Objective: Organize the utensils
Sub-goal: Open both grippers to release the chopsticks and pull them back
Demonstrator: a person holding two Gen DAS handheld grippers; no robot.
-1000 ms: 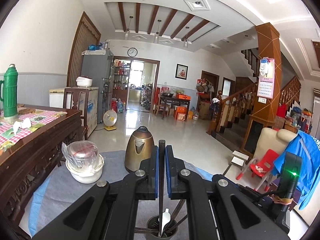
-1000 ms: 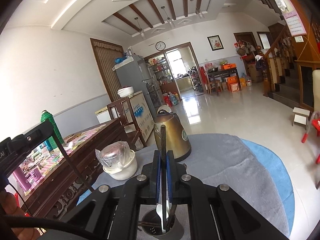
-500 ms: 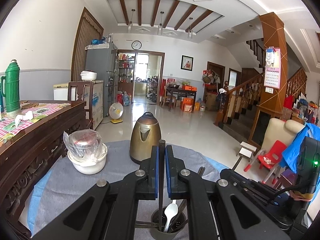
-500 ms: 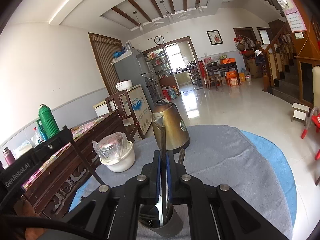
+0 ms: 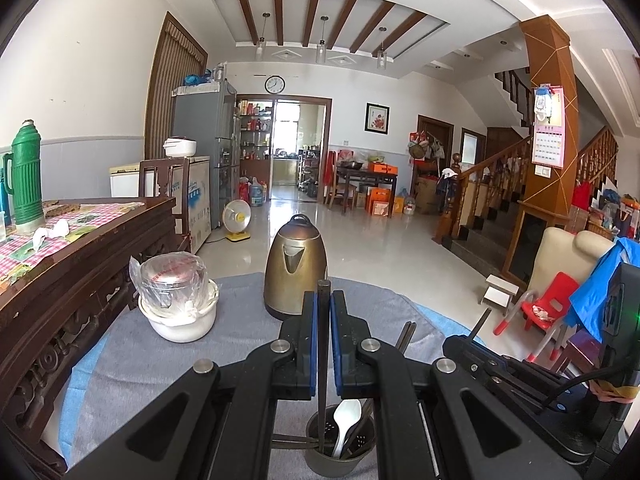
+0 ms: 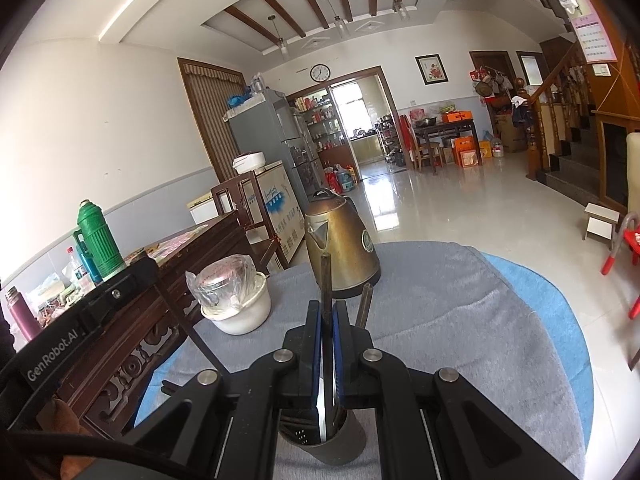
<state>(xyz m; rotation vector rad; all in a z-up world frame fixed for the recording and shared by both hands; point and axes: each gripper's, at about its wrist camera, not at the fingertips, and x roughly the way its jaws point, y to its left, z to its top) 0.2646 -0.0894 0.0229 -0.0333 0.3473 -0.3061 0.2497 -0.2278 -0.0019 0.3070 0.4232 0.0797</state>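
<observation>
Below both cameras, a dark perforated utensil holder stood on the grey cloth of the round tabletop, just under the two claws. The left claw was clamped on a dark chopstick held upright between its blue pads, its lower end reaching down into the holder beside a white spoon. The right claw was likewise clamped on a dark chopstick, upright, its lower part going into the holder. Another stick top rose just right of that claw. Further back on the cloth stood a brass-coloured kettle and, left of it, a white bowl carrying a plastic-wrapped container. A dark wooden table at the left carried a green thermos
</observation>
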